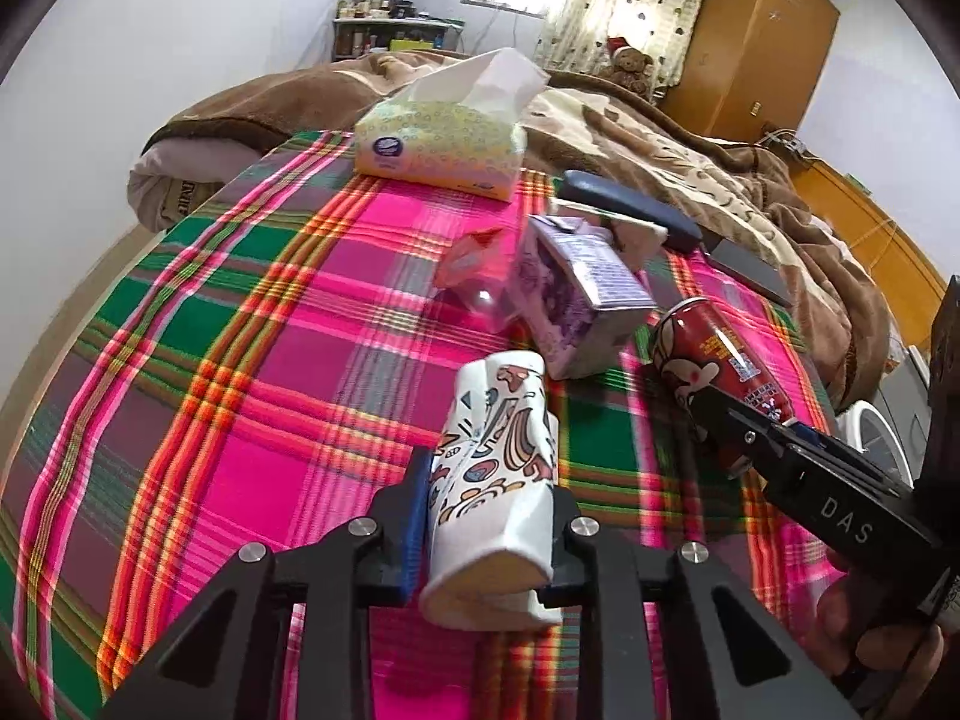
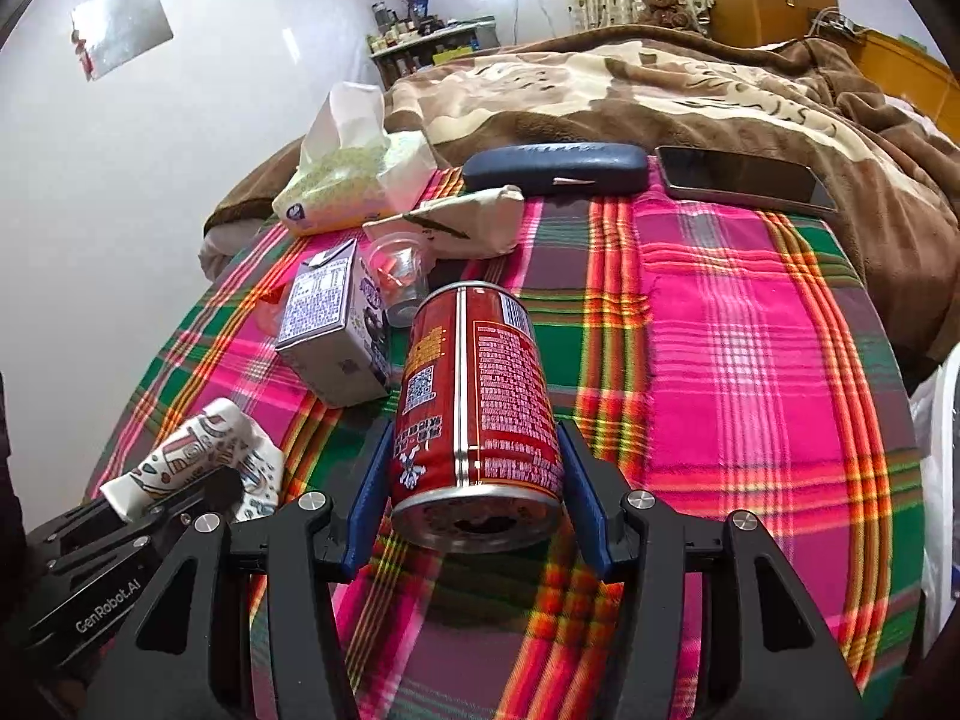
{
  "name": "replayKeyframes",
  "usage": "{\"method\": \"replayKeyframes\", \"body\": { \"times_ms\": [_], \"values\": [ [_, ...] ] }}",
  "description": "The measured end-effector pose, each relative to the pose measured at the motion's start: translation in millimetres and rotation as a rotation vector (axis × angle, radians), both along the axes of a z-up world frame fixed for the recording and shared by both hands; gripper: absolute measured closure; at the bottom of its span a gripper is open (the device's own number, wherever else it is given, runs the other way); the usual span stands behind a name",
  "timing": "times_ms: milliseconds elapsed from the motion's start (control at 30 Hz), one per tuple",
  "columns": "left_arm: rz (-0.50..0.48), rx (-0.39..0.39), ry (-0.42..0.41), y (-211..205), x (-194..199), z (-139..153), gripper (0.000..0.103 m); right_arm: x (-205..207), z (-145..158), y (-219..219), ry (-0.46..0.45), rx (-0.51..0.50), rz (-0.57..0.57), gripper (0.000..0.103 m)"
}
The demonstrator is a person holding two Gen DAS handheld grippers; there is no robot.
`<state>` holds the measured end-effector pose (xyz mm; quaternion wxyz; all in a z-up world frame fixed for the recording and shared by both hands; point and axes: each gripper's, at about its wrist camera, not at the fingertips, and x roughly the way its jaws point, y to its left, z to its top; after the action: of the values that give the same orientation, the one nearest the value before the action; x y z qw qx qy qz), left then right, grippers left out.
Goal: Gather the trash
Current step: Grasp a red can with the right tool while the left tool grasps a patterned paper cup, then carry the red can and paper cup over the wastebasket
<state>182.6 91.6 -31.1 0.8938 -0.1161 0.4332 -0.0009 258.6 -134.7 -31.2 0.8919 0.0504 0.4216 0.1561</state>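
A crushed white paper cup (image 1: 492, 468) with cartoon drawings sits squeezed between the pads of my left gripper (image 1: 489, 510), over the plaid cloth (image 1: 240, 360). In the right wrist view the same cup (image 2: 204, 450) shows at the lower left in the left gripper (image 2: 180, 498). My right gripper (image 2: 474, 480) is shut on a red drink can (image 2: 480, 396), its blue pads pressing both sides, with the opened top facing the camera. From the left wrist view the can (image 1: 708, 354) is tilted, with the right gripper (image 1: 774, 438) on its lower end.
On the cloth lie a purple drink carton (image 2: 336, 324), a clear plastic cup (image 2: 399, 276), an orange wrapper (image 1: 474, 252) and a crumpled paper bag (image 2: 468, 222). Farther back are a tissue pack (image 1: 438, 144), a dark glasses case (image 2: 555, 168) and a phone (image 2: 744, 180). A brown blanket (image 2: 660, 90) lies beyond.
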Motion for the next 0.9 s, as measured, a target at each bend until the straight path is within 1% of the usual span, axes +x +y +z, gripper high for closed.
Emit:
{"method": "replayKeyframes", "body": {
  "times_ms": [400, 533, 900],
  "values": [
    [-0.058, 0.002, -0.057, -25.3, -17.2, 22.9, 0.077, -24.7, 10.4, -33.8, -0.031, 0.070, -0.060, 0.049],
    [-0.087, -0.010, -0.071, -36.9, -20.0, 30.7, 0.077, -30.6, 13.5, -46.2, -0.037, 0.079, -0.085, 0.049],
    [-0.185, 0.007, -0.130, -85.6, -25.6, 56.7, 0.077, -49.1, 25.7, -87.8, -0.073, 0.099, -0.171, 0.049]
  ]
}}
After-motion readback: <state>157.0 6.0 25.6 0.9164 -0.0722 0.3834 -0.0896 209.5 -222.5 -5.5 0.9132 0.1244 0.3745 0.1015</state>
